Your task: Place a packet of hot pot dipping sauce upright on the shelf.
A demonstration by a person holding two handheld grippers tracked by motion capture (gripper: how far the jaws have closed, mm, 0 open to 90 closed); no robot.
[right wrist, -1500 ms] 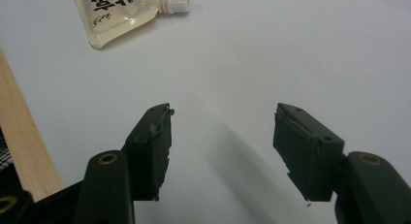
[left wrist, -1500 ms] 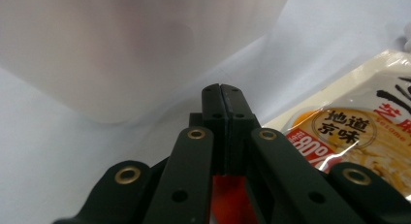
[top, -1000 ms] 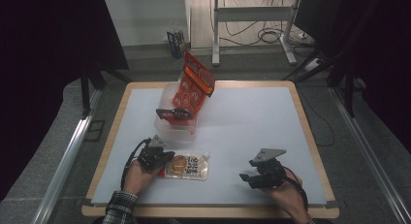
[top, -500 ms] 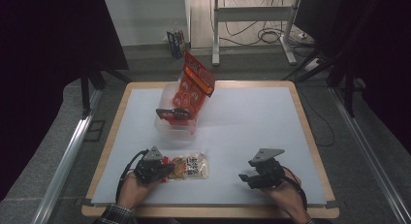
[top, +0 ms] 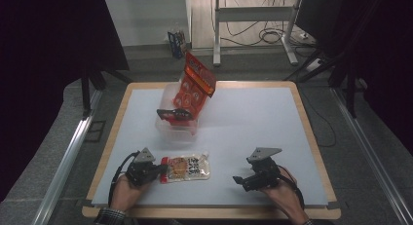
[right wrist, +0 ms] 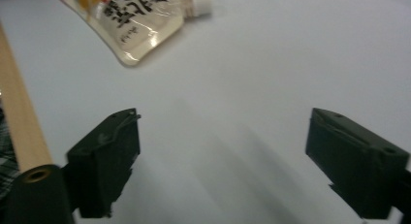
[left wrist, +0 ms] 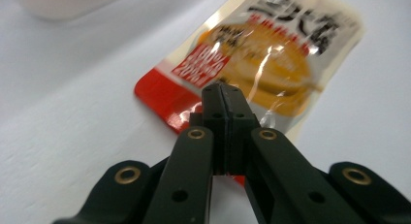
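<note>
White tabletop (top: 253,132) is carrying a spouted pouch (top: 187,168) near its front edge. Left gripper (top: 155,170), jaws pinched on the pouch's red end, is dragging it frontward; right gripper (top: 239,180) has just been widening, nothing between its jaws.

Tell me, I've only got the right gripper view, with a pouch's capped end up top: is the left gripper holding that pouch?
Observer: Yes. In the left gripper view the left gripper is shut on the red end of the pouch, opposite the cap.
Operator: What else is on the table?
Observer: The high view shows a clear container beyond the pouch, with a red snack bag standing in it.
Operator: And my right gripper?
Observer: From above, the right gripper sits to the right of the pouch, apart from it. Its jaws have just been opening, with nothing between them.
</note>
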